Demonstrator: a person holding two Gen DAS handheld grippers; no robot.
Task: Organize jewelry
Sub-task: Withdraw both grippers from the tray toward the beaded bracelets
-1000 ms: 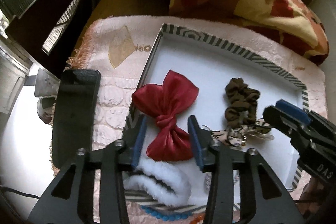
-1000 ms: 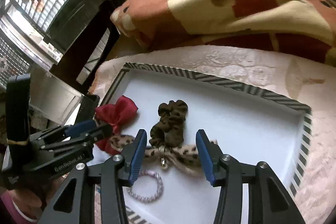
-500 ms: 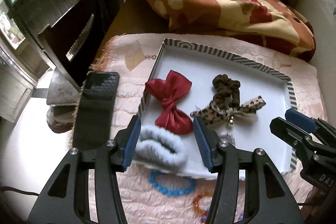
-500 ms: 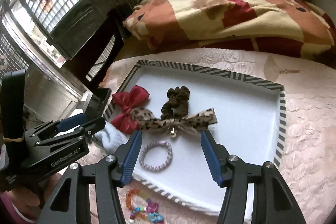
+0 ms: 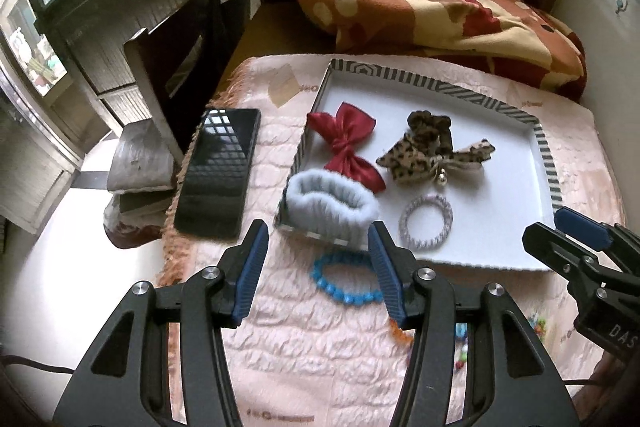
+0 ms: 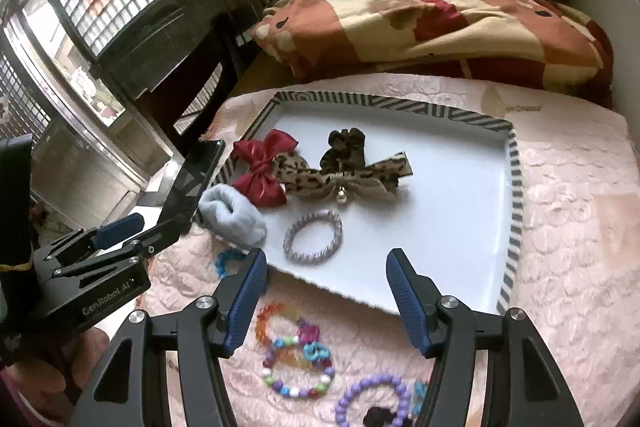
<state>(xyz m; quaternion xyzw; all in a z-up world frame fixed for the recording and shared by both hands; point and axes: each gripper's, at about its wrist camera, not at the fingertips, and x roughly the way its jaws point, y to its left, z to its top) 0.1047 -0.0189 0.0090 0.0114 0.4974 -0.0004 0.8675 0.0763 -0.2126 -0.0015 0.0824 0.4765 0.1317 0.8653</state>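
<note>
A white tray with a striped rim (image 5: 544, 155) (image 6: 514, 179) holds a red bow (image 5: 348, 147), a leopard-print bow (image 5: 424, 159) lying on a dark scrunchie (image 6: 346, 143), a fluffy pale scrunchie (image 5: 332, 203) and a silver bracelet (image 5: 426, 223). A blue bead bracelet (image 5: 344, 279) lies on the mat just outside the tray's near edge, below my open, empty left gripper (image 5: 318, 231). My right gripper (image 6: 327, 259) hovers over the tray's near edge, its jaws opening with nothing between them. Colourful bead bracelets (image 6: 296, 355) and a purple one (image 6: 372, 399) lie under it.
A black phone (image 5: 220, 171) lies on the pink quilted mat (image 5: 280, 327) left of the tray. A folded patterned blanket (image 5: 440, 15) sits behind the tray. A dark chair (image 5: 180, 67) stands past the mat's left edge, and a hand (image 6: 76, 355) holds the left gripper.
Both grippers have pulled back and risen from the tray. The red bow and leopard bow, earlier between the fingers, now lie free ahead. Both jaws stand wider.
</note>
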